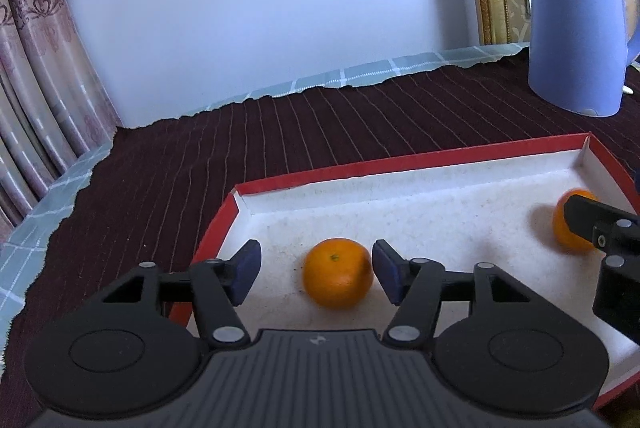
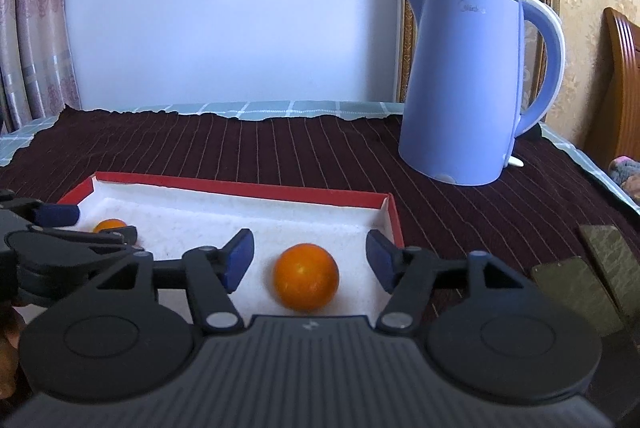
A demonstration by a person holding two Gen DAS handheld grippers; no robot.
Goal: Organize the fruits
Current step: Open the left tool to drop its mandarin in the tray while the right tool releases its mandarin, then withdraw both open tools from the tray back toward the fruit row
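A red-rimmed tray [image 1: 304, 179] with a white floor lies on a dark cloth; it also shows in the right wrist view [image 2: 240, 188]. Two oranges lie in it. In the left wrist view the left orange [image 1: 338, 273] sits between the fingers of my open left gripper [image 1: 316, 273], near the right pad. The right orange [image 1: 572, 224] is partly hidden by my right gripper's finger. In the right wrist view my open right gripper [image 2: 310, 262] straddles the right orange [image 2: 306, 277] without touching. The left orange [image 2: 109, 225] peeks out behind my left gripper.
A blue electric kettle [image 2: 464, 84] stands on the cloth behind and right of the tray, also in the left wrist view [image 1: 580, 16]. Olive-green blocks [image 2: 588, 280] lie at the right. A wall and curtains [image 1: 32, 68] stand beyond the table edge.
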